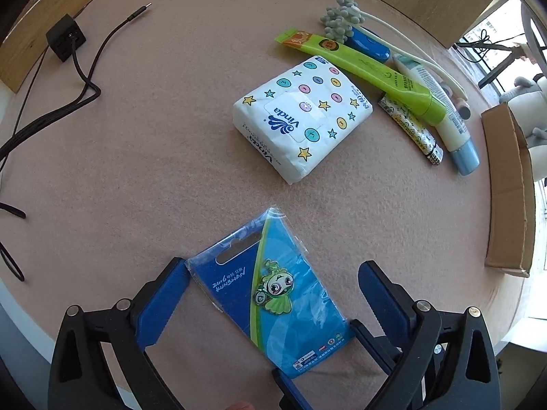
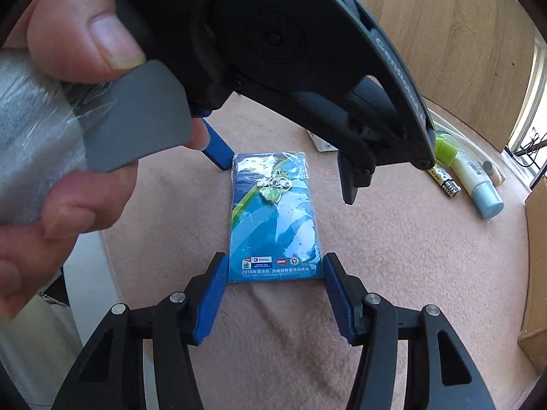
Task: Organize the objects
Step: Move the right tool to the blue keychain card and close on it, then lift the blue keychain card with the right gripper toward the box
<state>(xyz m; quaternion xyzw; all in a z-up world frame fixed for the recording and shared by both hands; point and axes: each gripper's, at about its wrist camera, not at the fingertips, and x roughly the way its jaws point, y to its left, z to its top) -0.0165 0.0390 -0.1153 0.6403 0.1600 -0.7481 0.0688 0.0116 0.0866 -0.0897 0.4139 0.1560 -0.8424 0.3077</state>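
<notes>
A blue badge card (image 1: 273, 294) in a clear sleeve, with a green cartoon pin on it, lies flat on the pink felt table (image 1: 136, 171). My left gripper (image 1: 272, 264) hangs over it, pointing almost straight down, open wide with a blue finger on each side and clear of the card. The right wrist view shows the same card (image 2: 273, 218) lengthwise. My right gripper (image 2: 275, 263) holds its near end, with both blue pads against the card's two long edges. The left gripper (image 2: 283, 171) fills the top of that view, held by a person's hand (image 2: 68, 41).
Behind the card lies a white tissue pack (image 1: 301, 119). Further right are a green tube (image 1: 362, 71), a white tube with a blue cap (image 1: 441, 116), a grey knobbed massager (image 1: 342, 17) and a small patterned item (image 1: 410, 130). A cardboard box (image 1: 509, 188) stands at the right edge, black cables (image 1: 82, 78) at the left.
</notes>
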